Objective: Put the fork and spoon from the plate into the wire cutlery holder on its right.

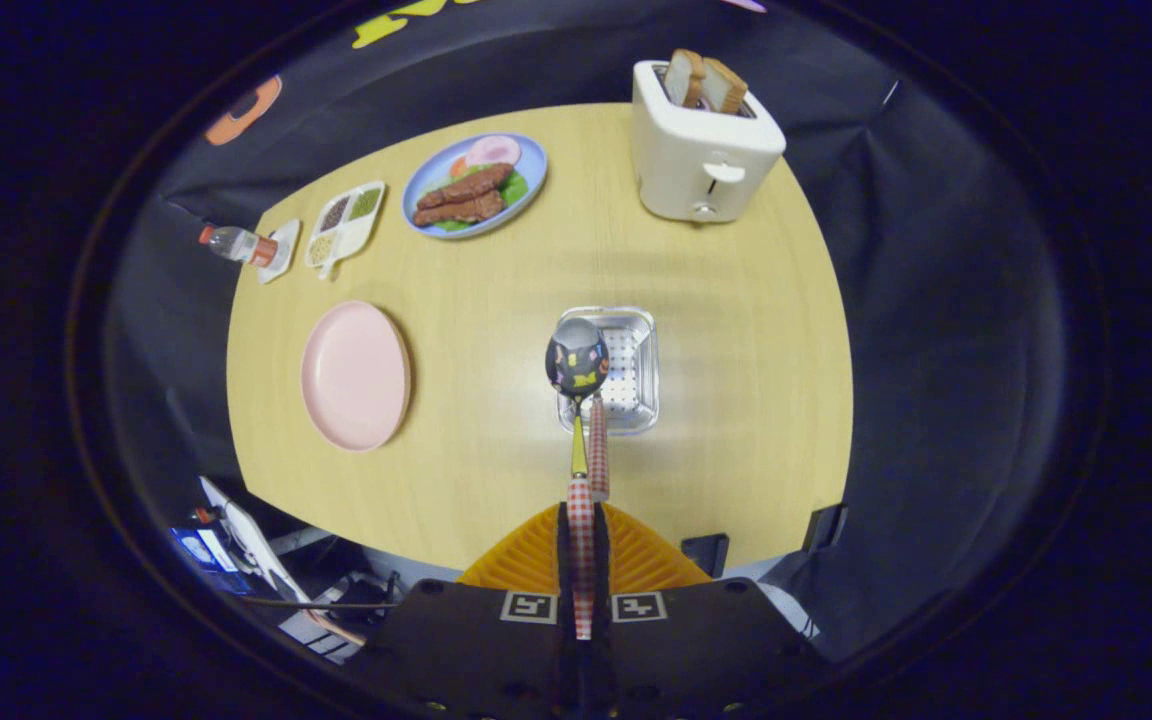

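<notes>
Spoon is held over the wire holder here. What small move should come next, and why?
Probably ease the spoon straight down into the wire cutlery holder, then let go. The hand-held gripper is shut on the spoon's checked handle, its bowl hangs over the holder's near-left edge, and another checked handle, likely the fork, already leans there. The pink plate is bare.
</notes>
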A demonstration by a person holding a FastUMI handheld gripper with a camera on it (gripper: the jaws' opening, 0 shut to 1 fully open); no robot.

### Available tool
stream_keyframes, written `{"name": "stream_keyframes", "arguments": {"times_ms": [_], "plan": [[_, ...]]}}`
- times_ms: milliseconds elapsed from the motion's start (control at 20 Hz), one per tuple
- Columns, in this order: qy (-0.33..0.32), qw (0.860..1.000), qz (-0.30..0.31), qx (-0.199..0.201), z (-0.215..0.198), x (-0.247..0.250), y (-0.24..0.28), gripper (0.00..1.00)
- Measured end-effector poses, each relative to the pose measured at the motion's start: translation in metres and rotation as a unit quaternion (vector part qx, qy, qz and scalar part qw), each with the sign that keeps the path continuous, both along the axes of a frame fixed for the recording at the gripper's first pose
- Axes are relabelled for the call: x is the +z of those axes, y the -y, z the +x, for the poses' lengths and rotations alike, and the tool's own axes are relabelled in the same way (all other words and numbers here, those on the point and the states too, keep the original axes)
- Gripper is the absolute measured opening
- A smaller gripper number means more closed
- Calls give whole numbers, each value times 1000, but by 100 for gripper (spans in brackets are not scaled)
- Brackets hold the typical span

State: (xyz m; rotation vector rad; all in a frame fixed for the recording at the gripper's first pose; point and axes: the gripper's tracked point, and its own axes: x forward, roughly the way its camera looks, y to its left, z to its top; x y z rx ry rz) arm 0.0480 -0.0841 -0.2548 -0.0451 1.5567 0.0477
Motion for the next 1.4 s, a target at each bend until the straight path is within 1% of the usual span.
{"name": "stream_keyframes", "arguments": {"times_ms": [150,350,500,700,800,850,950,1100,1200,1250,1400], "plan": [[-54,998,2,-13,-1,-4,7,5],[-102,994,-18,-31,21,-5,27,5],[-132,990,-15,-40,39,-11,29,5],[-155,987,-23,-25,47,-20,18,5],[-166,985,-23,-27,55,-27,13,5],[-171,984,-25,-30,56,-30,11,7],[-180,983,-27,-30,58,-35,8,7],[-191,980,-30,-41,59,-41,5,7],[-195,979,-35,-45,60,-42,6,7],[-196,979,-35,-48,61,-44,5,10],[-192,979,-40,-47,61,-45,6,10]]}}
